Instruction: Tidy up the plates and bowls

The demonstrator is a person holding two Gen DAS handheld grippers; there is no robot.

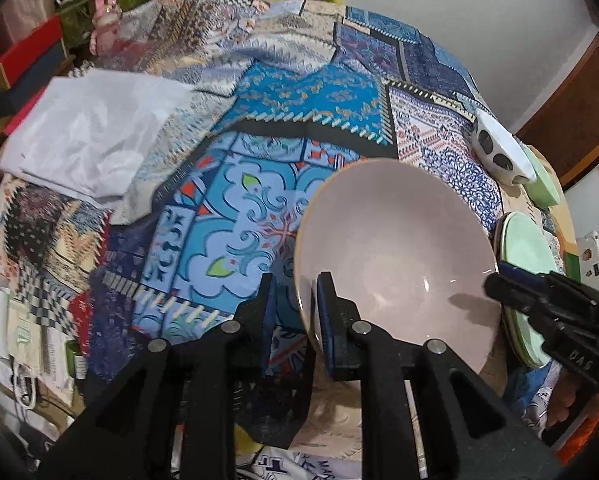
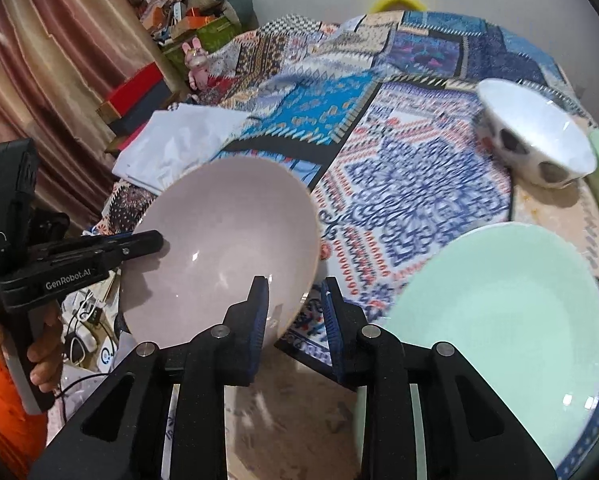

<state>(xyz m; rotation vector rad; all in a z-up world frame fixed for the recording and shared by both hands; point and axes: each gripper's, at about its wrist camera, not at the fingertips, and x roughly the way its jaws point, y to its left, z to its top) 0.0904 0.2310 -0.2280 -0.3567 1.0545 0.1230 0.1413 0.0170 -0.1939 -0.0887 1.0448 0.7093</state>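
Note:
My left gripper [image 1: 293, 300] is shut on the near rim of a pale pink bowl [image 1: 399, 248], one finger inside and one outside, and holds it tilted above the patchwork cloth. The bowl also shows in the right wrist view [image 2: 227, 248], with the left gripper [image 2: 147, 244] at its left rim. My right gripper [image 2: 295, 304] is open, its fingers on either side of the pink bowl's right rim, one inside and one outside, not closed on it. A mint green plate [image 2: 499, 312] lies at the right; it also shows in the left wrist view [image 1: 527, 248]. A white bowl with dark spots [image 2: 539, 136] stands farther back.
A patchwork cloth [image 1: 259, 128] covers the round table. A folded white cloth [image 1: 91, 132] lies at the left. Another green dish [image 1: 543, 184] sits behind the spotted bowl [image 1: 499, 148]. Boxes and clutter [image 2: 147, 92] stand beyond the table's left edge.

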